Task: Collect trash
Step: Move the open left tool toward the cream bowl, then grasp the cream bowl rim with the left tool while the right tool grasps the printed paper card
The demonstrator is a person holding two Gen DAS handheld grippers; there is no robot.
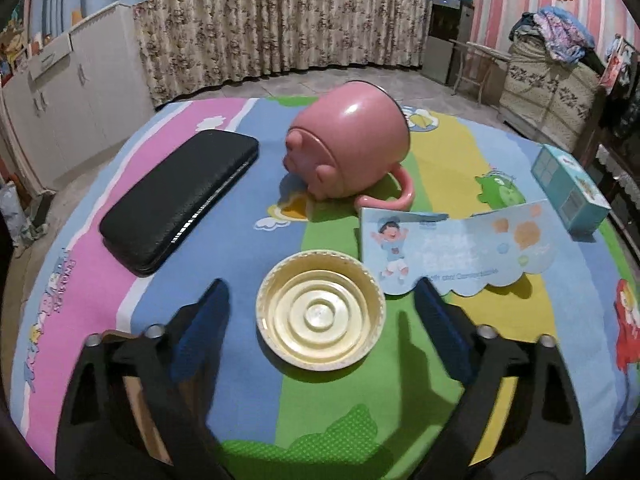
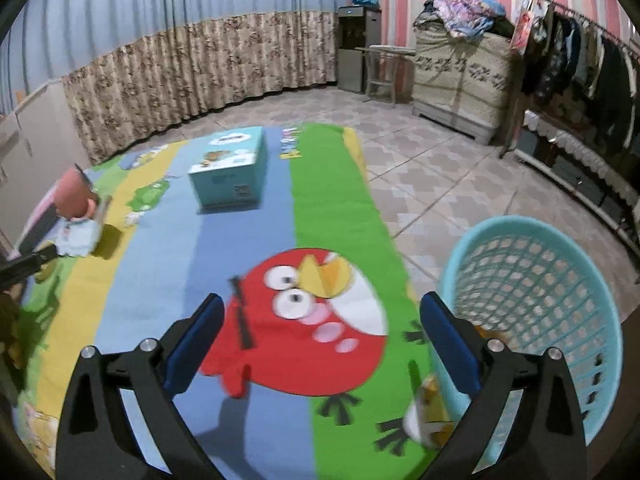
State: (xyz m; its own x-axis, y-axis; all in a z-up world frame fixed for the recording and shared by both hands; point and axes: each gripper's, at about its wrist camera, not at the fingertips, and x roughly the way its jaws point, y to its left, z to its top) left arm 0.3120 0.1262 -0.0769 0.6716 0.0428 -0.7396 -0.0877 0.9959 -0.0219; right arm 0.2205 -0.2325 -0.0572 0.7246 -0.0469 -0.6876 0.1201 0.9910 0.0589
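Note:
A cream plastic lid (image 1: 321, 311) lies open side up on the striped mat, between the fingers of my open left gripper (image 1: 320, 300), untouched. Behind it lie a flattened blue paper package (image 1: 460, 252), a pink mug (image 1: 352, 148) on its side, a black case (image 1: 180, 200) and a small blue box (image 1: 570, 190). My right gripper (image 2: 322, 312) is open and empty above the red bird print. A light blue mesh basket (image 2: 536, 304) stands on the floor just right of it. The box (image 2: 230, 168) and mug (image 2: 78, 196) also show in the right wrist view.
The colourful mat (image 2: 160, 288) covers a low surface on a tiled floor (image 2: 440, 184). White cabinets (image 1: 68, 92) stand at the left, a floral curtain (image 1: 280, 28) behind, a covered piece of furniture (image 2: 460, 80) and a clothes rack (image 2: 580, 68) at the right.

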